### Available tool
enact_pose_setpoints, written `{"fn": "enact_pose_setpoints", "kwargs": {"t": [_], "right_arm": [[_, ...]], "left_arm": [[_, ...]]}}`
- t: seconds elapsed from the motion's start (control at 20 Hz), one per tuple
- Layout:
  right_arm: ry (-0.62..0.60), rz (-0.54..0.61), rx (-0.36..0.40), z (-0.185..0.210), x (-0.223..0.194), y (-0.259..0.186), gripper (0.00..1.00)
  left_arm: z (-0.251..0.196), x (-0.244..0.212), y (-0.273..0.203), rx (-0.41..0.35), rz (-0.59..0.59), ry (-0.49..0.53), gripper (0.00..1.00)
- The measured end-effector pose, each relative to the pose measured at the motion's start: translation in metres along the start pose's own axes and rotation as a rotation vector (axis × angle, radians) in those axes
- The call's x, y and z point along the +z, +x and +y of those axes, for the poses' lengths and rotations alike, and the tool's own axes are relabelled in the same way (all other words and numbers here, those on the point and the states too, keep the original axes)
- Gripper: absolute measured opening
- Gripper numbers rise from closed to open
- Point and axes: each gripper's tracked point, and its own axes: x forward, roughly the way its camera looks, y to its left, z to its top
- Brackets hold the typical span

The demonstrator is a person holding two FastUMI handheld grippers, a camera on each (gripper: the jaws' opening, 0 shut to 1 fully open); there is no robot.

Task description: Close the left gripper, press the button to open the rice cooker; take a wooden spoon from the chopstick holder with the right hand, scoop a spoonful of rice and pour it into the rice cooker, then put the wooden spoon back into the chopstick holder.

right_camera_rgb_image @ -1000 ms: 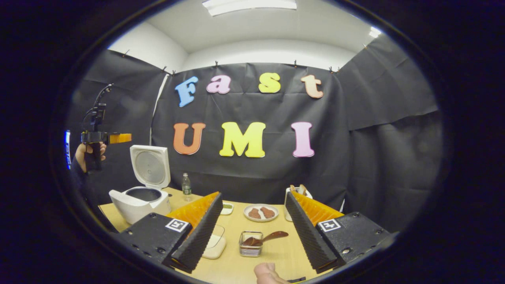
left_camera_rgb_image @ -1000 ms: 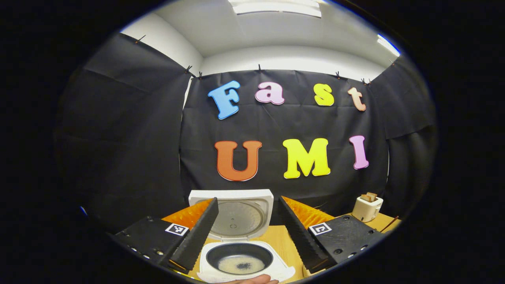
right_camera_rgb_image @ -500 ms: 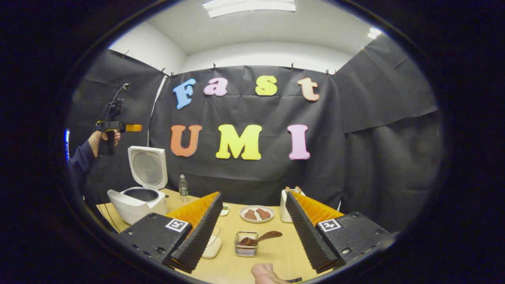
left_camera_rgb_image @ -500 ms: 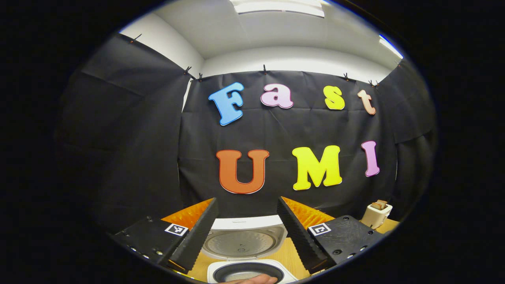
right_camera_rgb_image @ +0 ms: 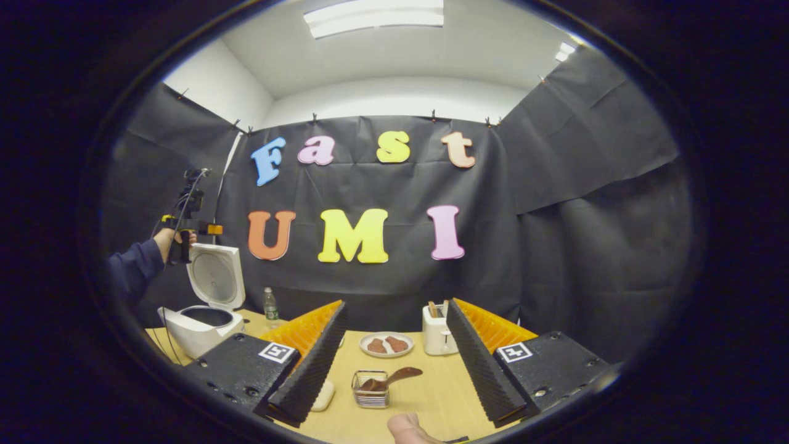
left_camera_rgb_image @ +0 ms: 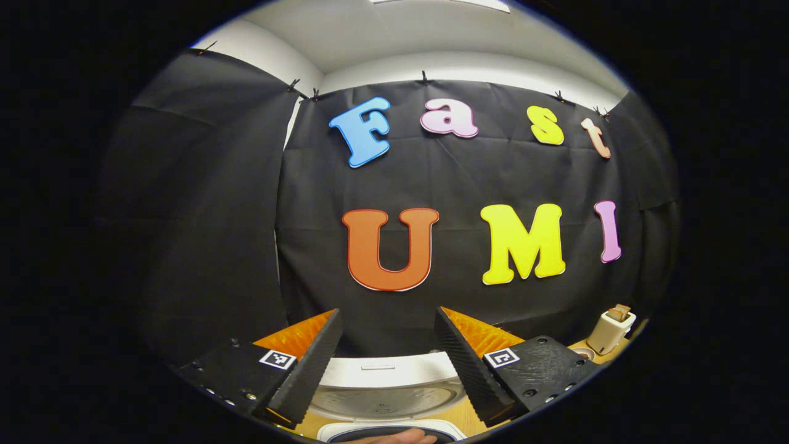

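1. The wooden table point(right_camera_rgb_image: 431, 394) runs back to the black cloth wall; its middle, between the basket and the plate, lies bare, and its left edge passes just beside the rice cooker.
2. One rice cooker point(right_camera_rgb_image: 197, 324) stands at the table's left end, lid point(right_camera_rgb_image: 216, 276) raised upright and the inner pot point(right_camera_rgb_image: 206, 316) exposed. In the left gripper view the lid point(left_camera_rgb_image: 385, 385) sits below, between the fingers.
3. The left gripper point(left_camera_rgb_image: 387, 364) hangs above the cooker, its fingers spread apart and holding nothing. In the right gripper view a hand point(right_camera_rgb_image: 167, 237) in a dark sleeve point(right_camera_rgb_image: 132, 274) holds it beside the top of the lid.
4. The right gripper point(right_camera_rgb_image: 396, 361) hovers over the table's near edge, fingers spread wide and empty.
5. One white toaster point(right_camera_rgb_image: 436, 327) stands near the back wall, with one plate point(right_camera_rgb_image: 386, 345) of two brown pieces to its left.
6. One wire chopstick holder point(right_camera_rgb_image: 370, 391) sits between the right gripper's fingers, with one wooden spoon point(right_camera_rgb_image: 394, 377) lying in it, handle slanting out to the right.
7. One small bottle point(right_camera_rgb_image: 270, 306) stands behind the cooker.
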Motion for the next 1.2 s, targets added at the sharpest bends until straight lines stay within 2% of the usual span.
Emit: {"fn": "enact_pose_setpoints", "kwargs": {"t": [0.1, 0.25, 0.45, 0.5, 0.55, 0.7, 0.95, 1.2], "right_arm": [[-0.001, 0.014, 0.004, 0.0, -0.005, -0.004, 1.0], [0.0, -0.007, -0.014, -0.007, -0.003, -0.015, 1.0], [0.005, 0.003, -0.037, -0.011, -0.006, -0.03, 1.0], [0.009, 0.008, -0.038, -0.012, -0.009, -0.033, 1.0], [0.013, 0.006, -0.039, -0.013, -0.009, -0.038, 1.0], [0.02, -0.025, -0.037, -0.013, -0.006, -0.056, 1.0], [0.026, -0.017, 0.02, -0.011, -0.023, -0.095, 1.0], [0.053, -0.015, -0.006, -0.034, -0.042, -0.125, 1.0]], "left_arm": [[0.007, -0.011, 0.015, 0.017, 0.024, 0.022, 0.95], [0.015, -0.032, 0.033, 0.036, 0.102, 0.001, 0.96], [0.023, -0.047, 0.028, 0.046, 0.18, -0.027, 0.96], [0.023, -0.045, 0.023, 0.042, 0.174, -0.021, 1.0], [0.022, -0.048, 0.019, 0.042, 0.19, -0.024, 0.96], [0.018, -0.048, 0.004, 0.036, 0.207, -0.026, 0.96], [0.012, -0.058, -0.048, 0.049, 0.207, -0.024, 0.95], [0.005, -0.08, -0.093, 0.068, 0.245, -0.022, 0.95]]}}
